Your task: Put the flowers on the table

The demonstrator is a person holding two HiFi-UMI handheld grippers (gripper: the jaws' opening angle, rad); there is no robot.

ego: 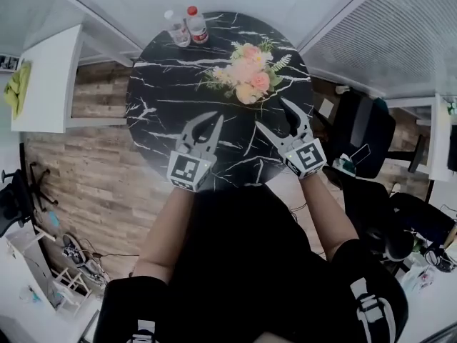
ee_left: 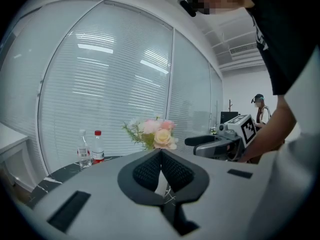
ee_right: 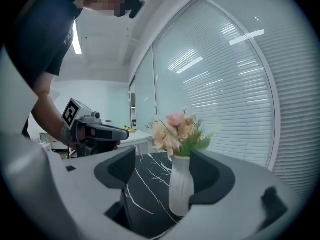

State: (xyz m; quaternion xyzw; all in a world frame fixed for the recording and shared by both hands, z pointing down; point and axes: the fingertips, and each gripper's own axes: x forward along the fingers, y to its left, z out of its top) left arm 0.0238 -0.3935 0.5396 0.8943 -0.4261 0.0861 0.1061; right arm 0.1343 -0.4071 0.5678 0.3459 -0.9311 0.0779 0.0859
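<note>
A bunch of pink and peach flowers (ego: 246, 73) in a white vase (ee_right: 181, 184) stands on the round black marble table (ego: 164, 91), toward its far right. My right gripper (ego: 275, 118) is open just short of the vase. In the right gripper view the vase shows between the jaws (ee_right: 162, 159), nearer the right pad, with its foot hidden behind the gripper body. My left gripper (ego: 216, 118) hovers over the table's near middle. Its pads meet in the left gripper view (ee_left: 161, 153), so it is shut on nothing. The flowers (ee_left: 152, 133) lie beyond it.
Two plastic water bottles (ego: 186, 27) stand at the table's far edge. A white desk (ego: 43, 77) is at the left and black office chairs (ego: 364, 131) at the right. Glass walls with blinds (ee_left: 110, 84) close off the back. A person (ee_left: 258, 109) stands far off.
</note>
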